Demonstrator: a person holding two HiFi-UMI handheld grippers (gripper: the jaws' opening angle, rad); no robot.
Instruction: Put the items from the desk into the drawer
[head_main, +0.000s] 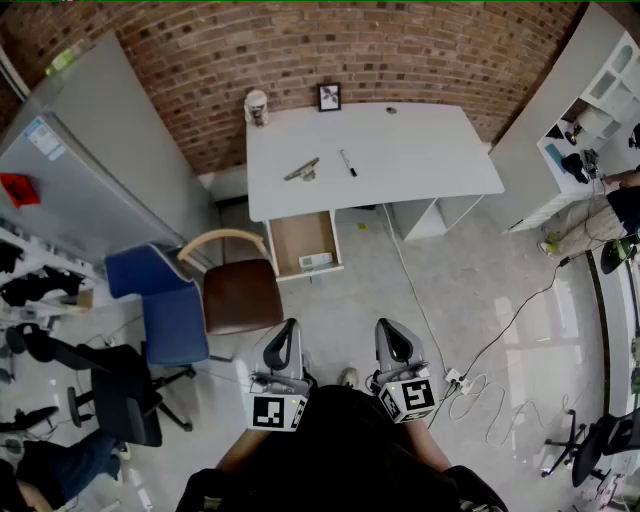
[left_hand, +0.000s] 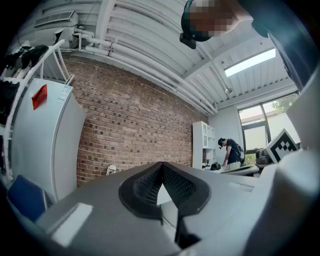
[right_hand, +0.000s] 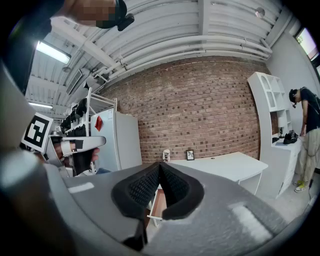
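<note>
**Both grippers shut and empty, well short of the desk**

The left gripper (head_main: 284, 332) and right gripper (head_main: 393, 330) are held side by side close to the person's body, at the near edge of the head view. In the left gripper view the left gripper's (left_hand: 161, 165) pads meet at their tips with nothing between them. The right gripper's (right_hand: 160, 165) jaws are likewise pressed together and hold nothing.

The white desk (head_main: 420, 165) stands far off against the brick wall (head_main: 350, 45), well apart from both grippers. On it lie a pen (head_main: 348, 163) and, to its left, a flat metal tool (head_main: 302, 170). A cup (head_main: 257, 107) stands at the far left corner, a picture frame (head_main: 329, 96) just to its right, and a small dark thing (head_main: 391, 110) sits further right along the far edge.

The drawer (head_main: 298, 235) stands pulled out from under the desk's near left side. A small pale box (head_main: 315, 262) lies at its near end.

A brown chair (head_main: 240, 295) stands left of the drawer, nearer the person, with a blue chair (head_main: 168, 305) on its left.
</note>
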